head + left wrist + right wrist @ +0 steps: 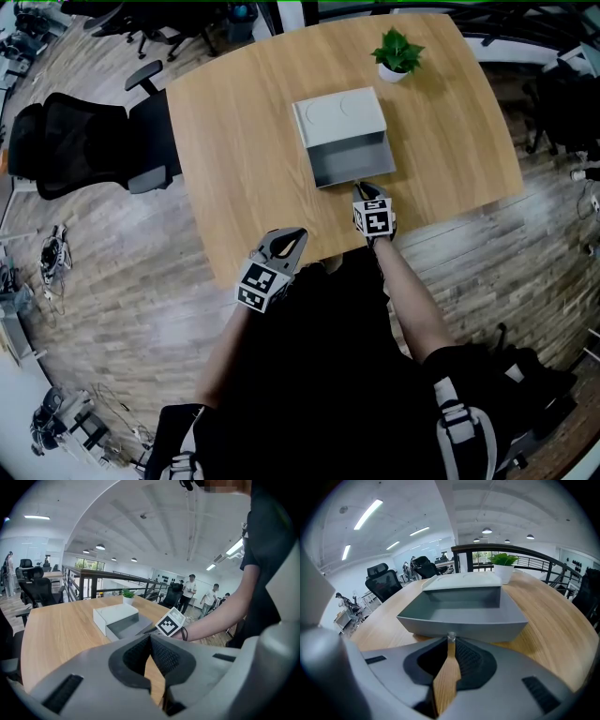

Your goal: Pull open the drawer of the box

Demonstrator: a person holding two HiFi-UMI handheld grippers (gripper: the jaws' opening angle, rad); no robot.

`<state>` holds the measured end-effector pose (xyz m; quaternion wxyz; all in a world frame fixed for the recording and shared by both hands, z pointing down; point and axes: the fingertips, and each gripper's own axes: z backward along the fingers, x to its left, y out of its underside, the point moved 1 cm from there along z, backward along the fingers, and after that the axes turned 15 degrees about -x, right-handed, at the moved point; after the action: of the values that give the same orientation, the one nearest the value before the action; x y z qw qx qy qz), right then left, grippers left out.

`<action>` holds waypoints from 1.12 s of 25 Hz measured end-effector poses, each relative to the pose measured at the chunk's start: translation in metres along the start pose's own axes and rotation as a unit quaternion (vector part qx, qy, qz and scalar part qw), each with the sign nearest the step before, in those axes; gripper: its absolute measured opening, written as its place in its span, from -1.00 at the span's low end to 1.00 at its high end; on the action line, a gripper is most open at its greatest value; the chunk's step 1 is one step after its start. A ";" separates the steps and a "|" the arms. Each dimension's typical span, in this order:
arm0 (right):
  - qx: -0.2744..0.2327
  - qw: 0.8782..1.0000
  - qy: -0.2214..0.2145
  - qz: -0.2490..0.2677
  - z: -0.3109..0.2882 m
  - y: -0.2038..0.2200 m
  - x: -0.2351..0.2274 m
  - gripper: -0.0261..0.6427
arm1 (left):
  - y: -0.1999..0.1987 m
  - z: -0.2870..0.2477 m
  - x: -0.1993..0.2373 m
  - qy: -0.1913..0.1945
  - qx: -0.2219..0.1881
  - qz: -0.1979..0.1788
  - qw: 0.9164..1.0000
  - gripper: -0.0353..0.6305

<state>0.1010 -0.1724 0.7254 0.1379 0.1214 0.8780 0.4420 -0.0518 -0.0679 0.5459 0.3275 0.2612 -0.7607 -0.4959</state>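
Note:
A white box (339,117) stands in the middle of the wooden table (234,159). Its grey drawer (352,161) is slid out toward me and is empty inside (461,616). My right gripper (361,190) is at the drawer's front wall, its jaw tips pinched on the small clear knob (451,635). My left gripper (292,234) hovers over the table's near edge, left of the drawer and apart from it. Its jaws (150,639) meet at the tips with nothing between them. In the left gripper view the box (115,613) and the right gripper's marker cube (171,622) show ahead.
A small potted plant (397,53) stands behind the box near the far edge. A black office chair (84,145) is at the table's left side. Bare tabletop lies left and right of the box. Several people stand far off in the room.

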 end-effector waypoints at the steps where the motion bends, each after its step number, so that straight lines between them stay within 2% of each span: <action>1: 0.001 1.000 -0.001 0.004 -0.001 0.001 -0.001 -0.73 | 0.000 0.000 -0.001 0.001 0.000 0.000 1.000 -0.83; 7: -0.010 0.999 -0.010 0.034 0.003 -0.002 -0.006 -0.72 | 0.001 0.000 -0.002 0.003 -0.007 -0.003 1.000 -0.83; 14: -0.032 0.999 0.001 0.035 0.029 -0.012 -0.011 -0.72 | -0.005 -0.003 -0.008 0.016 -0.024 -0.010 1.000 -0.83; 21: -0.085 0.996 -0.032 0.026 0.064 -0.027 0.012 -0.84 | -0.008 0.007 0.000 0.017 -0.039 -0.006 0.999 -0.83; 28: -0.114 0.992 -0.041 0.037 0.110 -0.034 0.025 -0.85 | -0.010 0.007 0.002 0.034 -0.046 -0.005 0.998 -0.83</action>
<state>0.1130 -0.1023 0.6321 0.1701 0.1556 0.8103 0.5388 -0.0577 -0.0691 0.5347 0.3627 0.2667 -0.7241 -0.5225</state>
